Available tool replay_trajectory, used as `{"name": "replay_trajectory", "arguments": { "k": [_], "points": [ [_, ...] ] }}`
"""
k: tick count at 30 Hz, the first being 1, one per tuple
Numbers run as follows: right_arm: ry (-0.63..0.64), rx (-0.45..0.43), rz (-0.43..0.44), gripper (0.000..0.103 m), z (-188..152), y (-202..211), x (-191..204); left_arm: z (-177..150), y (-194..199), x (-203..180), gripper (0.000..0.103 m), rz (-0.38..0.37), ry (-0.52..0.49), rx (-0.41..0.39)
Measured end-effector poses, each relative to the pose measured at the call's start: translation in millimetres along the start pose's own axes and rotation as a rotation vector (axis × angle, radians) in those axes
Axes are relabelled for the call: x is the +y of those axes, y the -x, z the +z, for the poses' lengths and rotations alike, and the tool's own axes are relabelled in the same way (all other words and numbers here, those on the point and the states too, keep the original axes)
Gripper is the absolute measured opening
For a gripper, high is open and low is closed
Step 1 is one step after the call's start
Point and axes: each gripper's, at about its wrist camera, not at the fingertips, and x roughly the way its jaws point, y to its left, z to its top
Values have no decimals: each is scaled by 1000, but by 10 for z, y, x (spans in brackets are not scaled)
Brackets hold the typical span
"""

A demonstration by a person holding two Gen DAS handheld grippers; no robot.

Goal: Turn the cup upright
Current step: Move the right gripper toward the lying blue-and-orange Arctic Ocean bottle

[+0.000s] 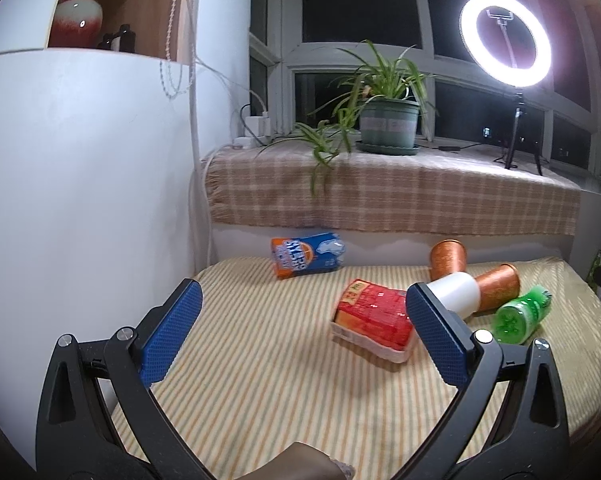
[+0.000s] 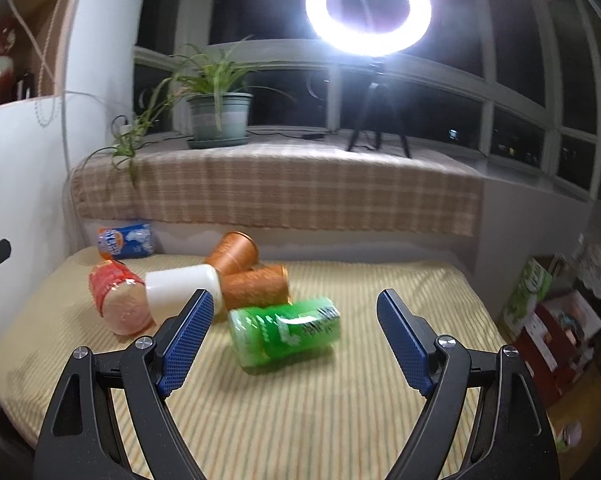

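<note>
Left wrist view: jaws of left gripper [image 1: 300, 322] spread wide, nothing between the blue pads, held above the striped cloth [image 1: 260, 380]. White cup [image 1: 458, 292] on its side just behind the right-hand pad, partly hidden by it. Two copper cups: one [image 1: 448, 257] tilted behind the white cup, the other [image 1: 498, 286] lying beside it. Green bottle [image 1: 520, 316] lying further right; red packet [image 1: 374, 316] left of the white cup; blue-orange packet [image 1: 306, 254] against the back ledge. Right wrist view, somewhat blurred: jaws of right gripper [image 2: 296, 312] wide apart, holding nothing. Green bottle [image 2: 286, 330] lying between and beyond the pads. White cup [image 2: 182, 286] on its side at the left pad's tip, between red packet [image 2: 118, 298] and copper cups [image 2: 256, 286].
</note>
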Motion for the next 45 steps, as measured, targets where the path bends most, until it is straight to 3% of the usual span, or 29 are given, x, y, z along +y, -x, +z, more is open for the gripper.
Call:
{"name": "replay_trajectory", "arguments": {
  "k": [15,27,33,45],
  "points": [
    [262,62,317,84,664,-821,835,-64,-260,474,103,88,25,52],
    [660,146,573,84,995,-1579,1910,-163,-329,698,103,124,39,71],
    [903,219,683,84,871,-1998,2471,-236,-332,811,103,142,63,88],
    [1318,287,669,84,562,-2687,3181,-327,-360,997,103,178,119,107]
  ]
}}
